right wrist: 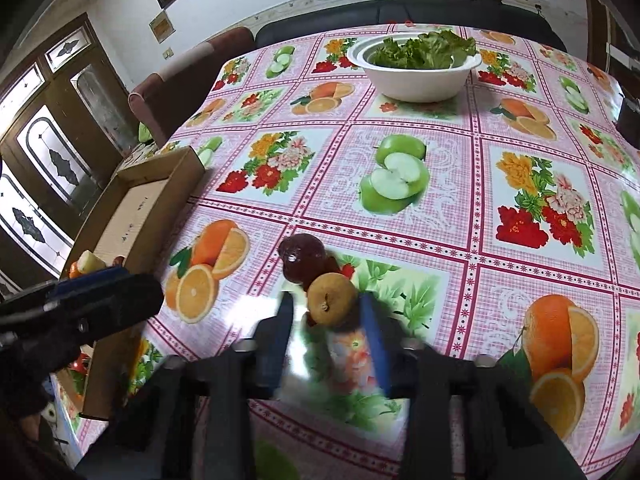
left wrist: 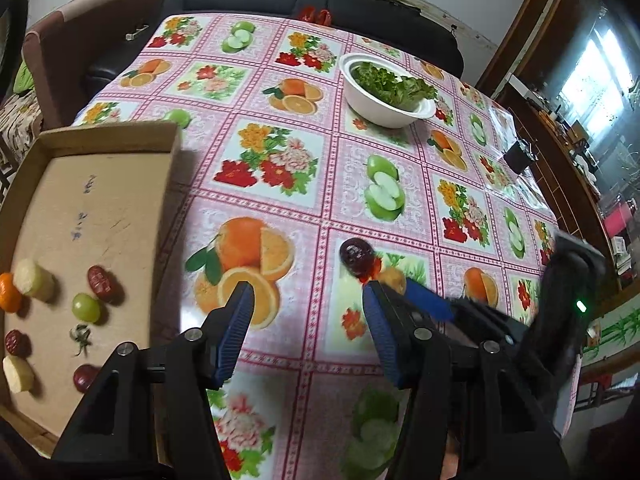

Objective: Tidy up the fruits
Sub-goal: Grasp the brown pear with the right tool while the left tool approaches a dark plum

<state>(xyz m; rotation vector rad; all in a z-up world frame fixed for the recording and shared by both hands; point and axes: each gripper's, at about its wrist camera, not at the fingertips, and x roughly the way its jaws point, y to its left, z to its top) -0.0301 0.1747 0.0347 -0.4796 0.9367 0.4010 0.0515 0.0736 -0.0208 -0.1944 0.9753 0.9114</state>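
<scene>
My right gripper (right wrist: 328, 300) is shut on a small brown round fruit (right wrist: 332, 304) that rests on the tablecloth; its blue pads stand on either side of it. A glossy dark red fruit (right wrist: 302, 258) touches the brown one from behind. In the left wrist view the dark fruit (left wrist: 354, 254) lies just ahead of my open, empty left gripper (left wrist: 308, 308), and the brown fruit (left wrist: 394, 278) is half hidden behind its right finger. A cardboard tray (left wrist: 100, 200) at the left holds a mandarin (left wrist: 8, 292), banana pieces, red dates and a green grape (left wrist: 85, 307).
A white bowl (left wrist: 384, 112) of lettuce stands toward the far side of the table. The table edge and a small black object (left wrist: 520, 156) are at the right. A dark sofa (left wrist: 248, 0) and a brown armchair (left wrist: 88, 20) line the far side.
</scene>
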